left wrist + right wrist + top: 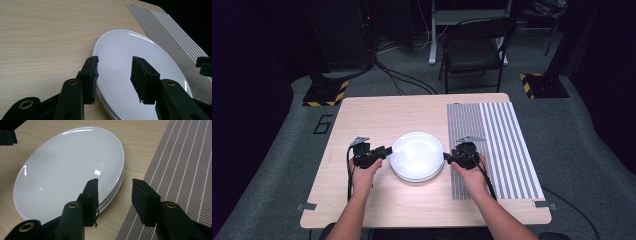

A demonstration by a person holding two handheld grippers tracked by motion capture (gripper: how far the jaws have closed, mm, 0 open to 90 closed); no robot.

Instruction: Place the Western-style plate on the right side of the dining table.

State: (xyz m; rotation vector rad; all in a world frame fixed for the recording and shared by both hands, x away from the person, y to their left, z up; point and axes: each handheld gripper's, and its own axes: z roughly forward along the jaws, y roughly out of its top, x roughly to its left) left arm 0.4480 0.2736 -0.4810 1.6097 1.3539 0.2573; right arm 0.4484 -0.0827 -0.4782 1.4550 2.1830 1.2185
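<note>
A stack of white plates rests mid-table. My left gripper is at its left rim and my right gripper at its right rim, both pointing inward. In the left gripper view, the open left gripper straddles the stack's near edge: one jaw is beside the rim over the wood, the other over the top plate. In the right gripper view, the open right gripper has one jaw against the plates' rim and the other above the mat's edge. Nothing is gripped.
A brown-and-white striped placemat covers the table's right side, and shows as the placemat just beside the plates. Bare wood lies left of and behind the stack. A black chair stands beyond the table.
</note>
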